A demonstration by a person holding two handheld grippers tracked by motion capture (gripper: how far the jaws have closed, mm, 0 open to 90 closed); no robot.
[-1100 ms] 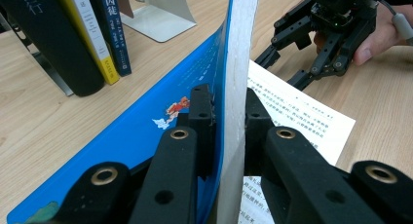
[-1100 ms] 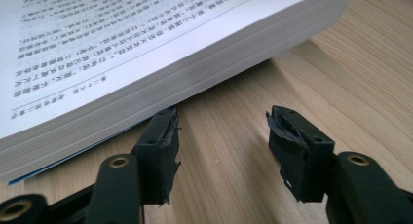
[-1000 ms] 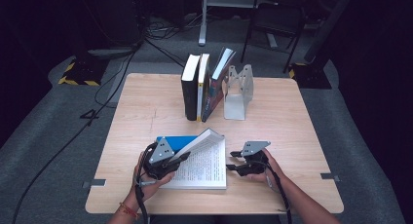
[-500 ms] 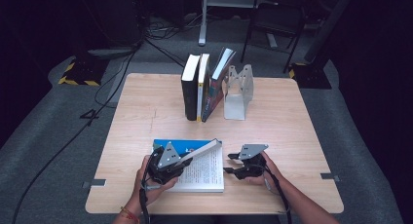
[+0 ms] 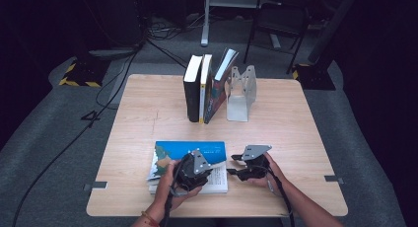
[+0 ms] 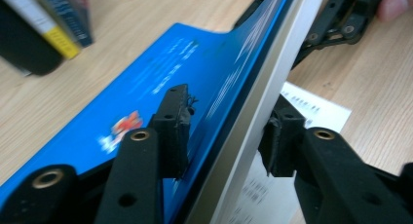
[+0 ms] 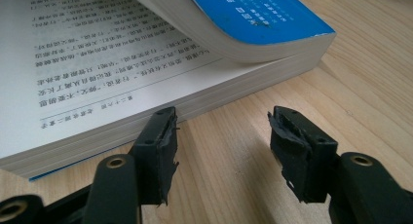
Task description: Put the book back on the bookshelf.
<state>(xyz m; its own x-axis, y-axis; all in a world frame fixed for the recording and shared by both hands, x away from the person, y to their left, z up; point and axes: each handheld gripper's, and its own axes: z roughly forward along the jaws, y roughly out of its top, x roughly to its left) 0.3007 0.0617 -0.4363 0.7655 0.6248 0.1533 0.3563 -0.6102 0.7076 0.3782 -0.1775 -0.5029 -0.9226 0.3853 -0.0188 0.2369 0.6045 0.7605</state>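
**Blue-covered paperback half shut, both grippers at its near edge**

Blue glossy card forms the cover of the paperback [image 5: 190, 151], which lies flat at the 6 o'clock side of the pale wood-grain table [image 5: 296, 118]. The front block of pages curls over from the 9 o'clock side; its cut edges show as a smooth cream band, and the exposed page below is matt white with fine black print.

The left gripper [image 6: 226, 131], black moulded plastic with brass-coloured pivot bushes, straddles the raised cover and page block. Its jaws have just been opening: one rough rubber pad lies against the blue face, the other stands just off the cream edge, so the block sits between the pads and is not clamped.

The right gripper [image 7: 221, 146] rests low at the book's 3 o'clock corner. Its jaws stand apart with bare wood between them; the left pad is just beside the stacked page edges, and whether it touches them cannot be told. Both pads are chipped and ragged.

At 12 o'clock three upright books [image 5: 207, 86], one black-spined, one yellow-edged, one leaning, stand against a bent grey metal bookend [image 5: 240, 94]. Dark cables [image 5: 118, 74] trail over the grey carpet beyond.
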